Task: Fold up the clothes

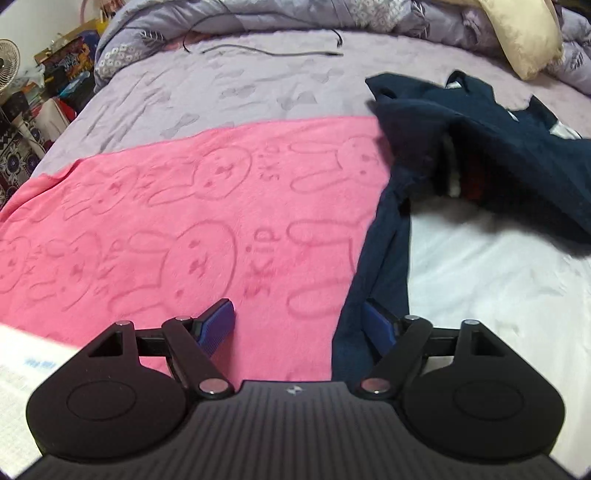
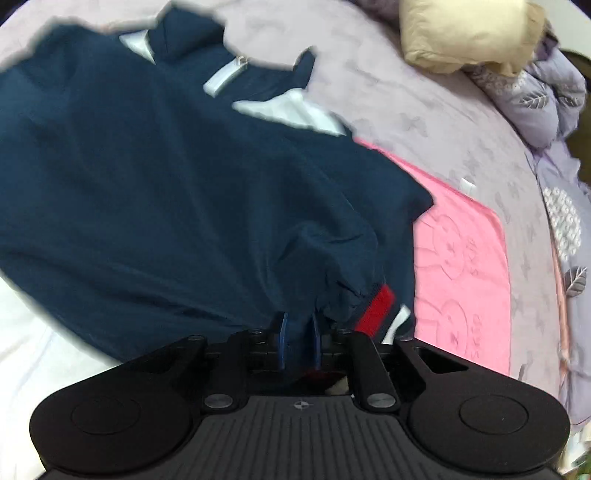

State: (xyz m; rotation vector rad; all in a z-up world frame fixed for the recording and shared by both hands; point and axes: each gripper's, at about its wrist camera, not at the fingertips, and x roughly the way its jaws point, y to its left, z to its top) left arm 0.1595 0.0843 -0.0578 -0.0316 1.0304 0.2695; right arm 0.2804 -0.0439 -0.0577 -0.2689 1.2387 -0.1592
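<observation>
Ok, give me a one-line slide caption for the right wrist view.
Right gripper pinching navy jacket fabric near its red-striped cuff, above the pink blanket.

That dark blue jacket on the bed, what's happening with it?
A person is folding it with two hand-held grippers. The right gripper has navy jacket fabric between its narrowly spaced jaws, near the red and white cuff. The left gripper hangs open over the pink blanket, one finger beside the jacket's edge, holding nothing.

Bare pink blanket (image 1: 166,221) open ahead at left, heaped navy jacket (image 1: 498,155) blocking the right, pillow (image 2: 469,33) and black cable (image 1: 269,51) beyond
</observation>
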